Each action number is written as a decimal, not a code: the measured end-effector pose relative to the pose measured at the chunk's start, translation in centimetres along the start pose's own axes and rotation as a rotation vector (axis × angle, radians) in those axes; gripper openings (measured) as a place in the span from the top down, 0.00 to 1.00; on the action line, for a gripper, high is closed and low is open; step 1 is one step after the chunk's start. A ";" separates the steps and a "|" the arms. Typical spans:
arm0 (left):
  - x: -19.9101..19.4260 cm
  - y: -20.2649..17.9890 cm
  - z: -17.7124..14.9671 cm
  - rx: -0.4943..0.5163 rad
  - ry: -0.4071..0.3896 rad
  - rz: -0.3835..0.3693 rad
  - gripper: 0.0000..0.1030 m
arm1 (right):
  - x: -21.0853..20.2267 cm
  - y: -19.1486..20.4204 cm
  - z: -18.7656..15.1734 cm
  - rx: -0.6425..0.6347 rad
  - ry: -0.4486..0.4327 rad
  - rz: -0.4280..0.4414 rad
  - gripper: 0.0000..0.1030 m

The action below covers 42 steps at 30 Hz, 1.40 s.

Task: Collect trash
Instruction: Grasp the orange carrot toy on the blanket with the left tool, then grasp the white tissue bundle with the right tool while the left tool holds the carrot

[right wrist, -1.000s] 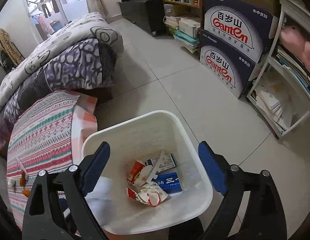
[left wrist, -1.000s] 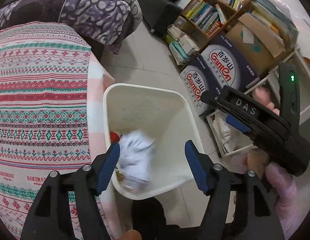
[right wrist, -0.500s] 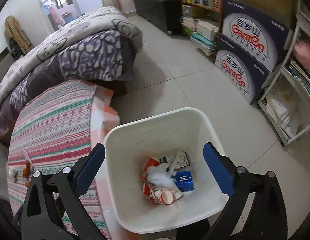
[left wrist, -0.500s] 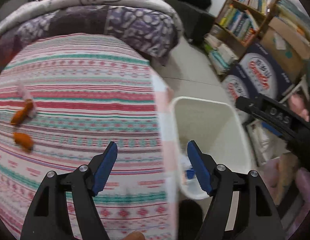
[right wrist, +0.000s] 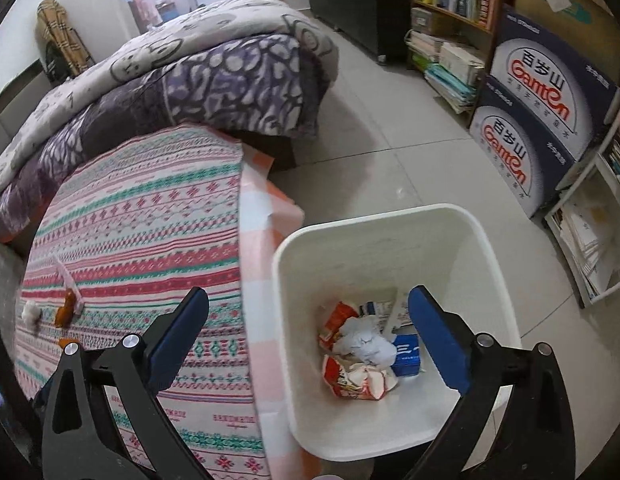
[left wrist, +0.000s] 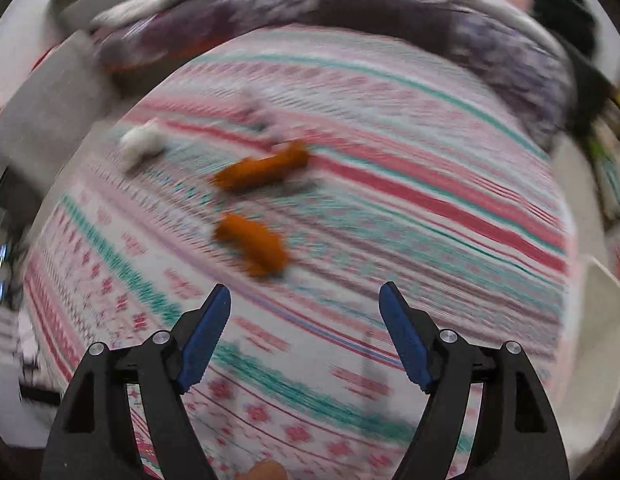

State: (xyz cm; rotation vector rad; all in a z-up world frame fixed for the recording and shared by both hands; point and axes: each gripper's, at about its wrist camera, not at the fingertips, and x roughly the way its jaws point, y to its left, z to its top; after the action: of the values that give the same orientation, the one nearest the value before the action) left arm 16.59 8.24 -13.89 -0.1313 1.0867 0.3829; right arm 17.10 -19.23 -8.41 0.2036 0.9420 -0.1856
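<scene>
Left wrist view: the picture is smeared with motion. The left gripper (left wrist: 305, 312) hangs over the patterned tablecloth (left wrist: 409, 208) with nothing between its blue pads; the jaws are opening. Ahead of it lie the leftovers: two orange scraps, the nearer one (left wrist: 254, 246) just beyond the fingertips and the farther one (left wrist: 262, 170) past it, then a white crumpled wad (left wrist: 140, 146) off to the left and a pale blurred bit (left wrist: 256, 110) behind. A corner of the white bin (left wrist: 605, 292) shows at the right edge, beside the table.

Right wrist view: the right gripper (right wrist: 308, 322) is spread wide and empty, poised above the near rim of the white bin (right wrist: 373, 236), which stands on the floor tight against the tablecloth's hanging edge. In the bin's bottom sit a crumpled white paper (right wrist: 365, 342), red and white wrappers (right wrist: 349, 376) and a small blue box (right wrist: 405, 354). Far to the left on the cloth, the orange scrap (right wrist: 66, 307), the white wad (right wrist: 30, 312) and a clear plastic strip (right wrist: 64, 276) are visible, well apart from the bin.

By my reading the job is partly done: several pieces are binned, and a handful of small ones on the table are left, with the left gripper best placed for them
</scene>
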 end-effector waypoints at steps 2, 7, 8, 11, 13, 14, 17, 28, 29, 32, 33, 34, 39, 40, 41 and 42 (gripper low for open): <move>1.1 1.2 0.7 -0.055 0.018 0.021 0.27 | 0.2 0.6 -0.2 -0.011 0.006 0.004 0.07; 2.6 2.5 1.7 -0.109 0.023 0.032 0.33 | 0.8 2.3 -0.5 -0.033 0.026 0.020 0.07; 2.8 2.7 1.9 -0.116 0.022 0.028 0.35 | 0.9 2.6 -0.6 -0.036 0.029 0.023 0.07; 3.6 3.4 2.5 -0.115 0.034 0.009 0.46 | 1.2 4.0 -0.9 -0.055 0.039 0.033 0.07; 4.7 4.2 3.1 -0.123 0.067 -0.048 0.67 | 1.4 4.8 -1.1 -0.069 0.045 0.038 0.07; 4.9 4.6 3.2 -0.123 0.073 -0.069 0.71 | 1.5 5.1 -1.2 -0.074 0.048 0.041 0.07; 4.7 5.7 3.3 -0.114 0.084 -0.131 0.77 | 1.9 6.4 -1.6 -0.099 0.060 0.053 0.07; -0.3 17.5 6.2 -0.295 0.032 -0.116 0.78 | 3.5 14.9 -4.0 -0.333 0.117 0.172 0.07; -1.2 18.7 6.7 -0.294 0.011 -0.102 0.78 | 3.6 16.0 -4.2 -0.351 0.123 0.186 0.07; -4.7 21.9 8.0 -0.272 -0.072 -0.046 0.78 | 4.1 20.9 -4.9 -0.388 0.150 0.248 0.07; -5.4 22.8 8.0 -0.277 -0.092 -0.037 0.78 | 4.3 23.0 -5.1 -0.387 0.166 0.281 0.07; -6.2 23.9 8.4 -0.284 -0.119 -0.019 0.78 | 4.4 25.1 -5.3 -0.378 0.185 0.314 0.07; -7.5 28.2 9.0 -0.363 -0.139 -0.054 0.78 | 4.9 34.2 -5.7 -0.319 0.250 0.445 0.07; -7.6 28.8 9.1 -0.375 -0.140 -0.064 0.78 | 4.9 36.1 -5.8 -0.312 0.265 0.466 0.07; -7.8 29.4 9.2 -0.386 -0.142 -0.073 0.78 | 5.0 37.3 -5.9 -0.311 0.275 0.476 0.07; -8.0 29.9 9.3 -0.395 -0.144 -0.080 0.78 | 5.1 39.2 -6.2 -0.315 0.290 0.484 0.07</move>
State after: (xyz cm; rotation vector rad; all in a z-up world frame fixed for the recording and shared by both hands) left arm 10.15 36.67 -0.03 -0.4886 0.8511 0.5238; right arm 24.81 19.84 -12.53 0.1636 1.1663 0.4473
